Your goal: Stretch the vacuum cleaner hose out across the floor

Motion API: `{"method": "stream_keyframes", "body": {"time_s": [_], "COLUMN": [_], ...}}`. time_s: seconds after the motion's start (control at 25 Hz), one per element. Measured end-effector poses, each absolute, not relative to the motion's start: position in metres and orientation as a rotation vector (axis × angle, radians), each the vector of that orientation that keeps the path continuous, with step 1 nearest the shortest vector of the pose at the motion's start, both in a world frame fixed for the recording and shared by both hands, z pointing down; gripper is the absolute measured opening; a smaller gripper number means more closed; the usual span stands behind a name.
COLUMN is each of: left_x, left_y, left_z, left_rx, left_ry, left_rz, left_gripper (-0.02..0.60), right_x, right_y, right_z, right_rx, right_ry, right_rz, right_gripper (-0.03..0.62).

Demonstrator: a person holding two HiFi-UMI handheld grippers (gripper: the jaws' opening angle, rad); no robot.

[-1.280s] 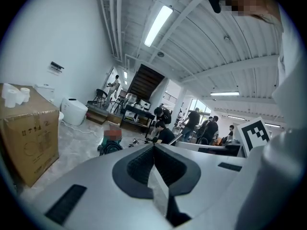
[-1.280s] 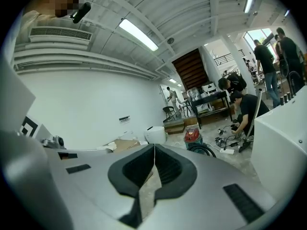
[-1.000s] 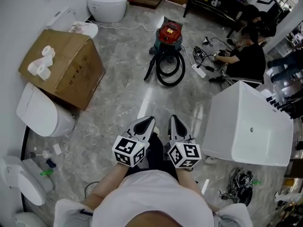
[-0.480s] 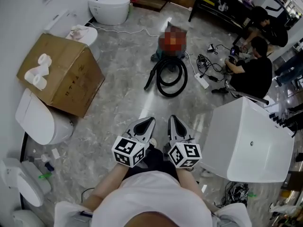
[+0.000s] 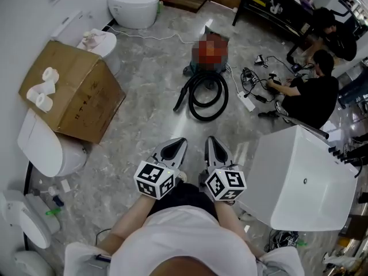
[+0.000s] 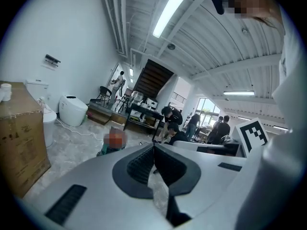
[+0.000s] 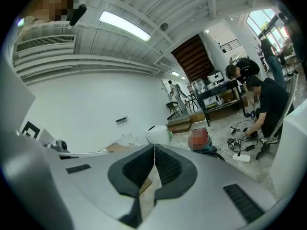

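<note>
The vacuum cleaner (image 5: 211, 52) stands on the marble floor ahead, its body covered by a blurred patch. Its black hose (image 5: 205, 91) lies coiled in loops in front of it, with a straight black tube (image 5: 181, 97) slanting off to the left. My left gripper (image 5: 176, 145) and right gripper (image 5: 210, 144) are side by side in front of me, well short of the coil. Both are shut with nothing between the jaws. In the left gripper view the vacuum (image 6: 114, 141) shows beyond the closed jaws; in the right gripper view it (image 7: 199, 140) sits to the right of them.
A tilted cardboard box (image 5: 73, 91) with paper rolls lies at left, toilets (image 5: 133, 4) beside and behind it. A white tub (image 5: 299, 177) stands close on my right. Two people (image 5: 313, 94) crouch by cables and a power strip (image 5: 247, 99) right of the vacuum.
Both grippers and I have moved forward toward the vacuum; the hose coil, box and tub appear lower and closer in the head view. The jaws have stayed shut.
</note>
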State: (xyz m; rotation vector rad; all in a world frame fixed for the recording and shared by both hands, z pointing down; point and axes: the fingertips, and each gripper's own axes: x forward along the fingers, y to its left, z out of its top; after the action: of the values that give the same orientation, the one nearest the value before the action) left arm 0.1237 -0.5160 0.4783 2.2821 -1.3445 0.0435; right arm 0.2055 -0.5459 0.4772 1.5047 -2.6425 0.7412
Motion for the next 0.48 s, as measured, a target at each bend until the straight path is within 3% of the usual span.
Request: {"method": "stream_keyframes", "body": {"time_s": [0.48], "left_x": [0.129], "left_y": [-0.556], "left_z": [0.485], "left_rx": [2.292], "left_ry": [-1.295], "left_rz": [0.074], "left_gripper": [0.008], "right_x": [0.206], "right_y": [-0.583], "right_z": [0.487], "right_rx": [1.517], "right_ry": [-2.618], "right_rz": [0.764], "right_gripper": [0.015]}}
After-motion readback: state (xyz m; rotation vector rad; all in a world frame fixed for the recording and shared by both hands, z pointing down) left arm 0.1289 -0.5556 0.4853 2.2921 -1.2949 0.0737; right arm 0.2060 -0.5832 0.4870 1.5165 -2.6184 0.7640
